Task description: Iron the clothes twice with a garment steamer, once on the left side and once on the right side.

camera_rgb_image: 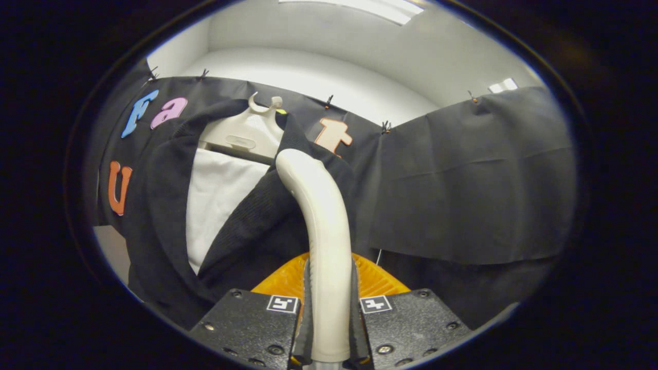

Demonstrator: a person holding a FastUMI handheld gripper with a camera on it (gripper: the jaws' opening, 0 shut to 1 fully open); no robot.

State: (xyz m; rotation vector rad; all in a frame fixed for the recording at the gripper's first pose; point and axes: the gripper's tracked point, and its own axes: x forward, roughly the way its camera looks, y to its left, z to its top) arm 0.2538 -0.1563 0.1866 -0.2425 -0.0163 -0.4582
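Observation:
My gripper (329,303) is shut on the cream curved handle of the garment steamer (321,221), which rises between the fingers. An orange ribbed part of the steamer (378,280) shows just behind the handle. The steamer's top end lies against the right front panel of a black knit cardigan (247,221). The cardigan hangs open on a cream hanger (247,134) over a white inner garment (218,200). The steamer's head is hidden behind its handle.
Black cloth (473,174) forms the booth wall behind and to the right of the cardigan, clipped along its top edge. A white wall and ceiling (334,61) rise above it.

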